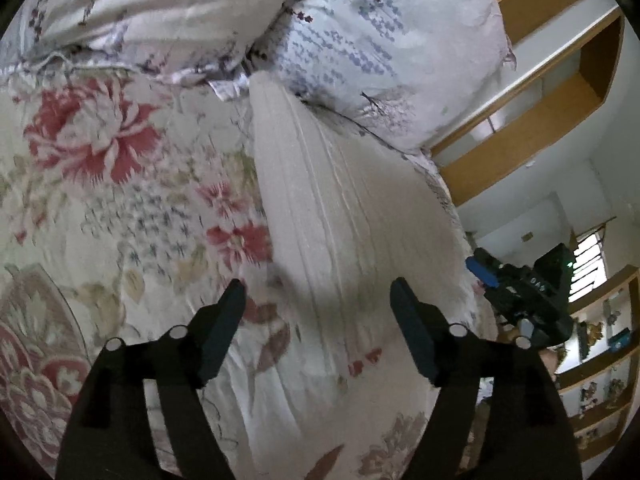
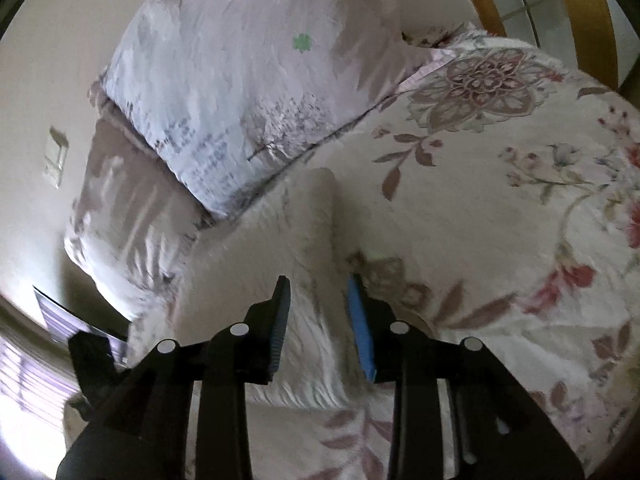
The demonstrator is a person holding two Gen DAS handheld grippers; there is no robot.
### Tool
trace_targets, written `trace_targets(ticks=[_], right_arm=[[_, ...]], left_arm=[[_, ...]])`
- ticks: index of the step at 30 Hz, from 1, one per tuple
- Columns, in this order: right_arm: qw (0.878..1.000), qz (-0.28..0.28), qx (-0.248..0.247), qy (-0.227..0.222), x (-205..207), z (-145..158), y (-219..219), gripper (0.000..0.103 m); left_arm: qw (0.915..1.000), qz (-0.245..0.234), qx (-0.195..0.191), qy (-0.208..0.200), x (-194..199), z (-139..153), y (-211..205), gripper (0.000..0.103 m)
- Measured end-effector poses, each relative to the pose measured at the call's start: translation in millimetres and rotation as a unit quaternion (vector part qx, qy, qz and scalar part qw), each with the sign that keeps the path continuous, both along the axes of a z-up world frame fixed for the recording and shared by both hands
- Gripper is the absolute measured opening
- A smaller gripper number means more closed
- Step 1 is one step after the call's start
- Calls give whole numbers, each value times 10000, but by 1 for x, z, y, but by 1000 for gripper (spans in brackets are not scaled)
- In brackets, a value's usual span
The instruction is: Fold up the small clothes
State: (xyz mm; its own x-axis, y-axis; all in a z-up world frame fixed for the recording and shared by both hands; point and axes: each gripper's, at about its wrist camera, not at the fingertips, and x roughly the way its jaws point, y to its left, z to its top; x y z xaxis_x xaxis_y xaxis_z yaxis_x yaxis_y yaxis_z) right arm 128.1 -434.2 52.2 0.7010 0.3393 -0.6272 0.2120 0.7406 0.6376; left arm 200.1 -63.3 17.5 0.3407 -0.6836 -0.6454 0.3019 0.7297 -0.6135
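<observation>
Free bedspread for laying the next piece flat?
Free: floral bedspread left of the white garment, up to the pillows; in the right wrist view, bedspread right of the garment. Crowded: pillows at the head, and bed edge beside the right gripper.

The white garment [image 1: 340,216] is thin, matt cloth with fine lengthwise creases. The bed [image 1: 120,208] wears a soft, matt floral cotton-like cover; the pillows [image 1: 384,40] look smoother printed cloth. The left gripper [image 1: 318,304] is matt black plastic, and the shelving [image 1: 560,92] is smooth varnished wood.
</observation>
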Motion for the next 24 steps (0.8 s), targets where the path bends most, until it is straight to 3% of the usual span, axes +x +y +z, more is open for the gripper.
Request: trace_targets(ticks=[5, 13, 14, 15, 20, 22, 24], right_arm=[[9994, 18, 338, 114, 25, -8, 0, 39], [9989, 89, 242, 404, 54, -23, 10, 36], [9990, 126, 182, 384, 56, -23, 11, 28], [9994, 179, -17, 284, 56, -20, 15, 11], [9974, 20, -691, -218, 55, 4, 19, 10], [9954, -94, -950, -83, 58, 3, 18, 10], [9924, -134, -1158, 392, 65, -15, 18, 10]], left_arm=[[9998, 92, 169, 8, 19, 3, -9, 79], [9992, 212, 291, 166, 37, -3, -19, 82], [9992, 212, 297, 170, 37, -3, -20, 82], [9992, 213, 300, 173, 38, -4, -21, 83], [9993, 213, 261, 184, 42, -4, -26, 83], [9993, 192, 291, 146, 43, -4, -30, 84], [9992, 169, 355, 93, 42, -5, -34, 84]])
